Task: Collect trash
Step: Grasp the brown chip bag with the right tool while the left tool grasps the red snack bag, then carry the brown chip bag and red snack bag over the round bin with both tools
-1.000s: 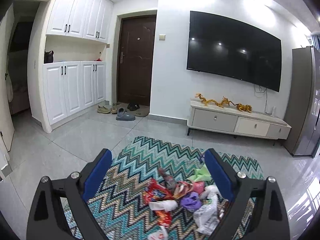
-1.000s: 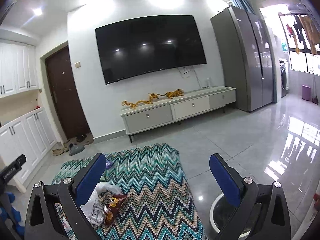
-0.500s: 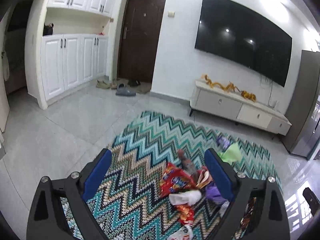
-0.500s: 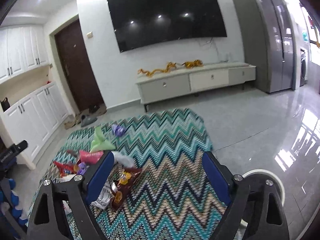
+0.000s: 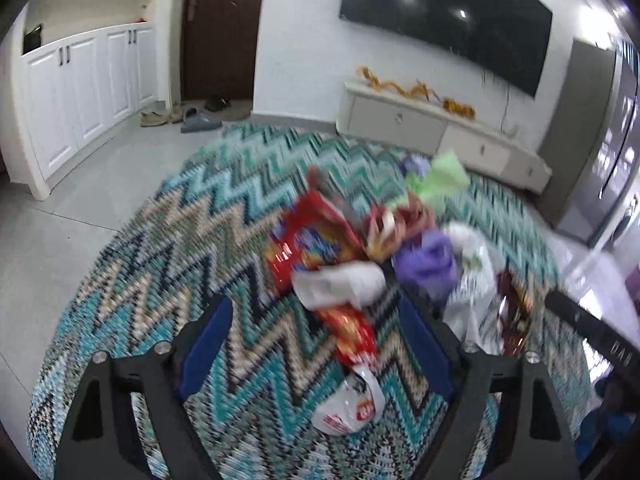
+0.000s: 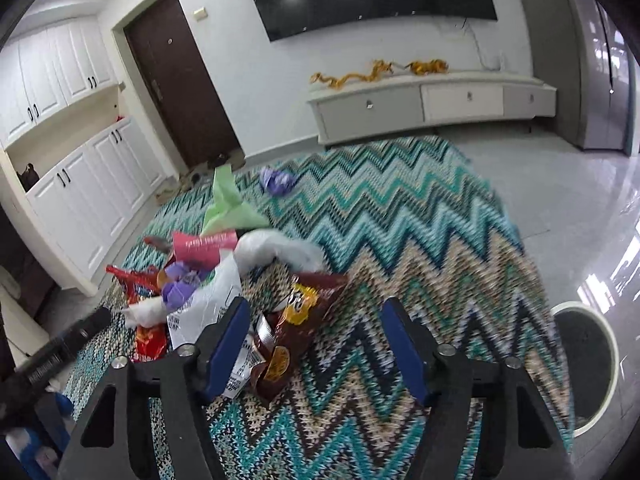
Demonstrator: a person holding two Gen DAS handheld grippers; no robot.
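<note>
I am looking down at a heap of trash lying on the zigzag rug [image 5: 168, 248], toward its middle and nearer edge. My left gripper [image 5: 316, 344] is closing, its blue pads still well apart and pressing on nothing; between them I am seeing a long red snack wrapper [image 5: 352, 332], its long axis running away from me toward the TV wall, tilted a little leftward at the far end. Just below it a white wrapper with red print [image 5: 352, 404] is lying near the camera. Beyond them a crumpled white bag [image 5: 340, 284] is lying crosswise, and past that a large red chip bag [image 5: 312, 236] is reaching up and away. A purple wad [image 5: 428, 260] and a green paper [image 5: 440, 180] are sitting to the right.

My right gripper [image 6: 316, 344] is closing too, jaws at a middling gap with nothing clamped. A brown chip bag [image 6: 296, 320] is lying between the pads, close to the left one, its long axis slanting from near left to far right, its open end pointing away from me. A white plastic bag [image 6: 208, 304] is resting just left of it. A round white bin [image 6: 608, 368] is standing on the tile off the rug's right edge.
</note>
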